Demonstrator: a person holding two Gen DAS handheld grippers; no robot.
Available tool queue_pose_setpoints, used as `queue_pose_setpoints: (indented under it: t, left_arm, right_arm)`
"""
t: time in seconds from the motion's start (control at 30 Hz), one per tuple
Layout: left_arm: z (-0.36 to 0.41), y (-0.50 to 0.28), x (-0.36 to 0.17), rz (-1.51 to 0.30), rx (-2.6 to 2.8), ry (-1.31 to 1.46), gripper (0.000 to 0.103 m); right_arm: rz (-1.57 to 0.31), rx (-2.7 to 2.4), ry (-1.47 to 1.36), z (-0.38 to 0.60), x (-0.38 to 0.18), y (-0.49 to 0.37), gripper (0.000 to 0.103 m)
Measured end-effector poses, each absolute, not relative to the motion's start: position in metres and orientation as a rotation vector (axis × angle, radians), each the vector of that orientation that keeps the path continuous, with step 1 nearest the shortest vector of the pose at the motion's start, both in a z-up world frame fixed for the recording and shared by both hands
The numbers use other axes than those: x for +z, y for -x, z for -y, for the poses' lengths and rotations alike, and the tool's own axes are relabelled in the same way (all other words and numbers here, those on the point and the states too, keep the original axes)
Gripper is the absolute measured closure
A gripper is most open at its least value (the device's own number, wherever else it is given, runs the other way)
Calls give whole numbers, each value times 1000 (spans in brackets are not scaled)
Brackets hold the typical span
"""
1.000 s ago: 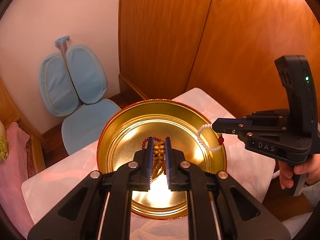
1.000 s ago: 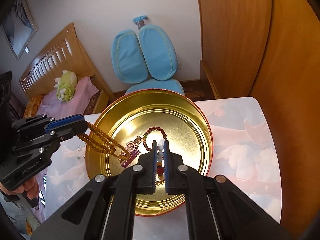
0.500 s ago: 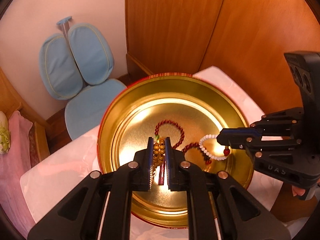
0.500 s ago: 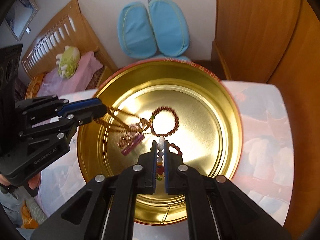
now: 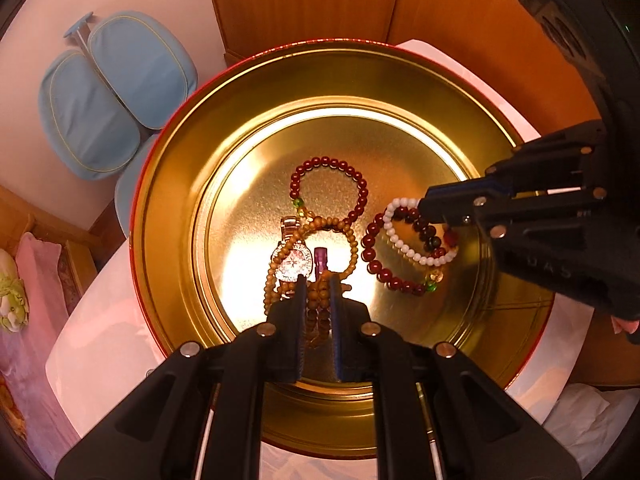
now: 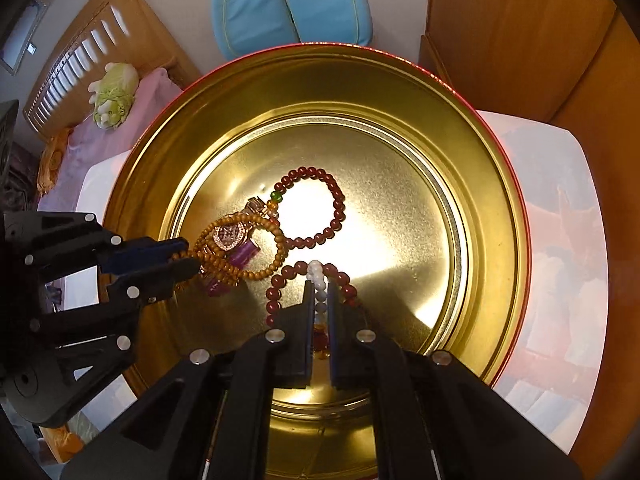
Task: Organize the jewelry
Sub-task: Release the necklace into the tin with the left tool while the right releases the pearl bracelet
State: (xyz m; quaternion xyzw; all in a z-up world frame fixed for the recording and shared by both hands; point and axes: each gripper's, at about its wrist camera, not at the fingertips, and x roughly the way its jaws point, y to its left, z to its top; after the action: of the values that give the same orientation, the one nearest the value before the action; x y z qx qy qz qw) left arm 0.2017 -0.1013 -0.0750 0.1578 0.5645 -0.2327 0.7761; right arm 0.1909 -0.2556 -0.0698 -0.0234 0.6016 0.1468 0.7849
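Note:
A round gold tin [image 5: 460, 136] [image 6: 480, 184] holds a dark red bead bracelet [image 5: 362, 184] [image 6: 336, 200], a second dark red bracelet [image 5: 370, 256], a rhinestone watch [image 5: 294, 262] [image 6: 228, 234] and a purple piece [image 5: 320, 260] [image 6: 244, 254]. My left gripper [image 5: 318, 284] [image 6: 188, 258] is shut on a brown wooden bead strand [image 5: 318, 304] [image 6: 276, 256] low inside the tin. My right gripper [image 6: 319, 288] [image 5: 426, 208] is shut on a white bead bracelet [image 5: 404, 242] [image 6: 316, 272] low inside the tin, over the second red bracelet.
The tin stands on a small white table [image 6: 560, 208]. A wooden wardrobe [image 5: 440, 8] is behind it. A blue chair [image 5: 116, 92] [image 6: 292, 4] and a bed [image 6: 80, 52] with a pink cover are further off.
Both grippers have lowered into the tin with their strands. The brown strand and the white bracelet now reach the tin's floor among the other jewelry.

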Motion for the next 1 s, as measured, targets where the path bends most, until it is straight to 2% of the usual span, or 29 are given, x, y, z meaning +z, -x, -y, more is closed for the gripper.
queue_pose_setpoints:
  t: [0.33,0.37,0.4,0.43,0.47,0.57,0.87,0.9,0.97,1.0]
  left_arm:
    - [107,-199,-78,-1217,-492,-373,91]
    - [109,-199,-79,-1211,-493,-392,88]
    - [112,-198,-80,-1205,-488,-418,62]
    - [114,-197,-80,-1191,-467,-451,31]
    - [117,-195,-79,-1164,-447,-470,26]
    - [121,-189,-77,-1129,-457,-502,26]
    - [123,-181,-77,-1130,-453,-508,26]
    - [121,-182,-76,-1133,-447,-500,26]
    - [117,-179,-71,-1140,-417,-457,26]
    - [115,-174,-66,-1131,-403,-438,26]
  right_arm:
    - [-1294,310,73,251,-70,-191,96]
    - [-1280,305,89,249,-68,-190,91]
    - [-1263,301,99,247,-65,-190,80]
    - [-1247,295,97,246,-63,-190,45]
    - [-1223,284,86,247,-58,-189,25]
    - [-1172,276,82,247,-52,-186,24]
    - [-1183,276,86,245,-54,-184,23]
    - [-1182,272,83,247,-53,-184,22]
    - [-1168,225,78,251,-50,-178,7]
    - [-1148,196,72,253,-47,-174,7]
